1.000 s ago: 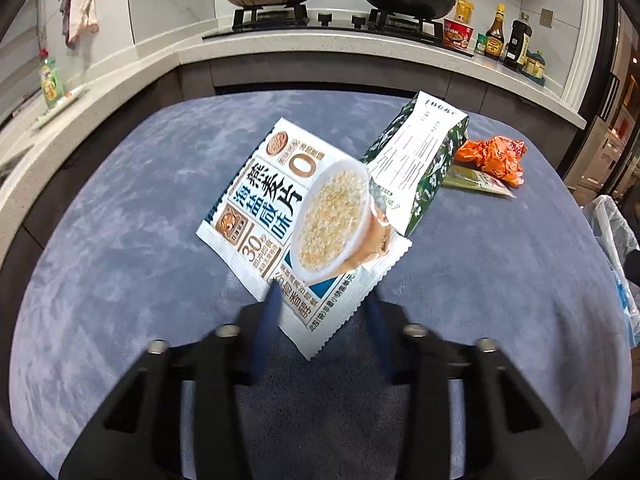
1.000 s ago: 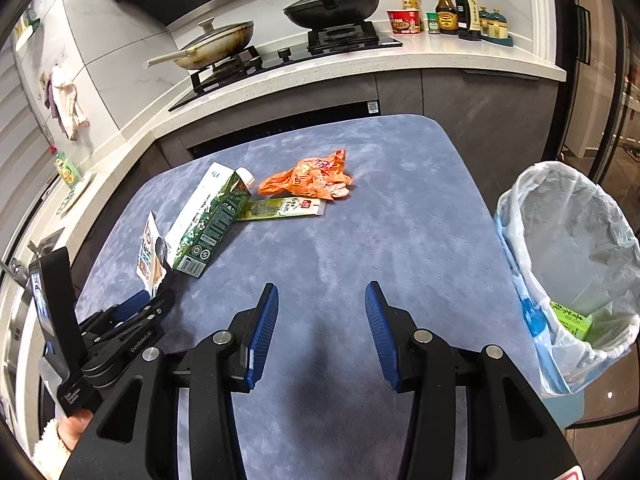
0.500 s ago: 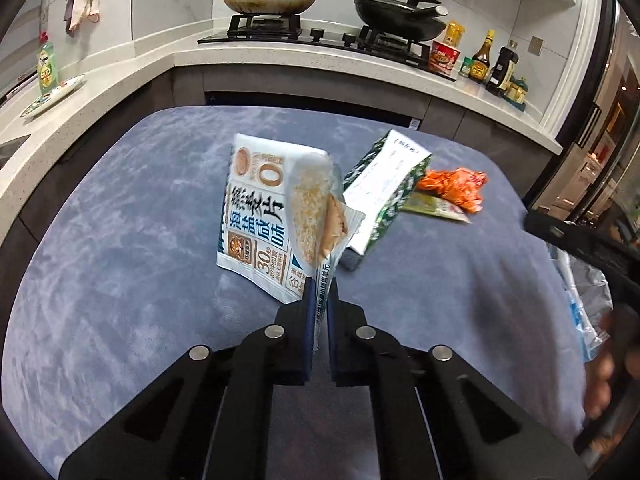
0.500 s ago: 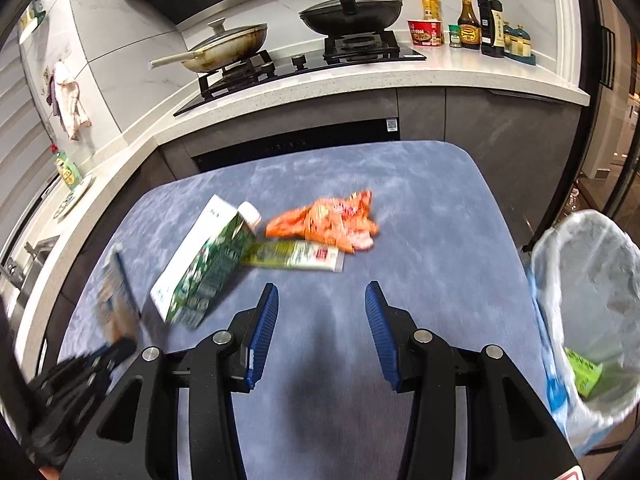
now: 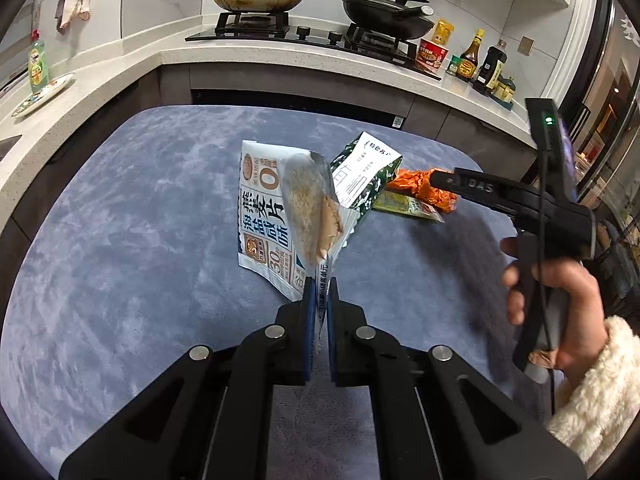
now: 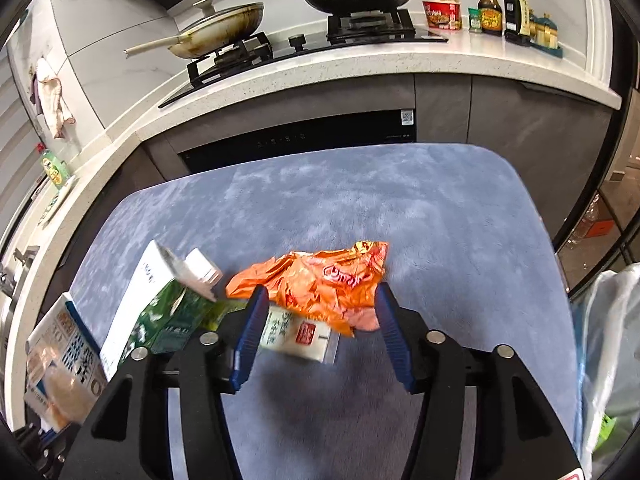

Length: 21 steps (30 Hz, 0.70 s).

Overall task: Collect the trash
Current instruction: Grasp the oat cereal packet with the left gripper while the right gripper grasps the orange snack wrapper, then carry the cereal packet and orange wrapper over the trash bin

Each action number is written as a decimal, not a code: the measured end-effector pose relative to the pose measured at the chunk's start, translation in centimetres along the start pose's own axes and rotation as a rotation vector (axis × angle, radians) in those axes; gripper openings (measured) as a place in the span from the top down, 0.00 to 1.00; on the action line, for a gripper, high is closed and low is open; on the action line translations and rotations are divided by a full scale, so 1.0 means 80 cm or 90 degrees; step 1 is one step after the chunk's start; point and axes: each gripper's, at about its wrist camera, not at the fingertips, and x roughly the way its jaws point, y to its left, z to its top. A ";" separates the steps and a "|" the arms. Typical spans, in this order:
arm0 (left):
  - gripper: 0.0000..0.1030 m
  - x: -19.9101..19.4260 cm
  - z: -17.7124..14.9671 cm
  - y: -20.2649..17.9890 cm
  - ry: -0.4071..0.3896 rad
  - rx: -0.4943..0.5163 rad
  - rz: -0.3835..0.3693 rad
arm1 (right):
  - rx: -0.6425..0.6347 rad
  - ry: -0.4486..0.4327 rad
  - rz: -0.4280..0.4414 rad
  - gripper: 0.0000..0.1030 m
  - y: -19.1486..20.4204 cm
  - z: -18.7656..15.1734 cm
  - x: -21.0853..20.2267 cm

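A: What changed with the left tool (image 5: 319, 300)?

B: A second ago its jaws stood spread at the lower corner of the oatmeal packet (image 5: 280, 216). Now they are pressed together on that corner, and the packet stands up from the blue tabletop (image 5: 120, 240) straight ahead of the tool, folded down its middle and seemingly lifted a little.

A: So that piece is secured?

B: I would say so. It looks ready to be carried to the lined bin (image 6: 608, 340), which shows at the far right edge of the right wrist view.

A: And the right tool (image 6: 318, 332)?

B: It has swung across from beside the bin to the pile. Its jaws have just been opening and now stand spread, empty. The crumpled orange wrapper (image 6: 320, 280) lies just ahead, between the two blue pads, but neither pad presses on it.

A: What else lies there?

B: A flat green-and-white sachet (image 6: 296, 332) sits partly under the wrapper, closest to the tool. The green milk carton (image 6: 160, 312) lies on its side to the tool's left, just beside the sachet.

A: Meaning for the task?

B: One piece is in hand, and the right side is lined up for a second. The carton and sachet remain.
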 end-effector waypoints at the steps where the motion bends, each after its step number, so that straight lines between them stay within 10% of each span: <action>1: 0.95 0.001 0.000 0.000 0.003 0.000 -0.001 | 0.003 0.006 0.004 0.47 -0.002 0.000 0.005; 10: 0.96 0.002 -0.001 -0.001 0.005 0.001 -0.001 | 0.025 0.003 0.036 0.68 -0.011 -0.005 0.011; 21: 0.97 -0.049 -0.002 -0.020 -0.028 0.006 -0.016 | 0.046 -0.054 0.046 0.69 -0.018 -0.030 -0.082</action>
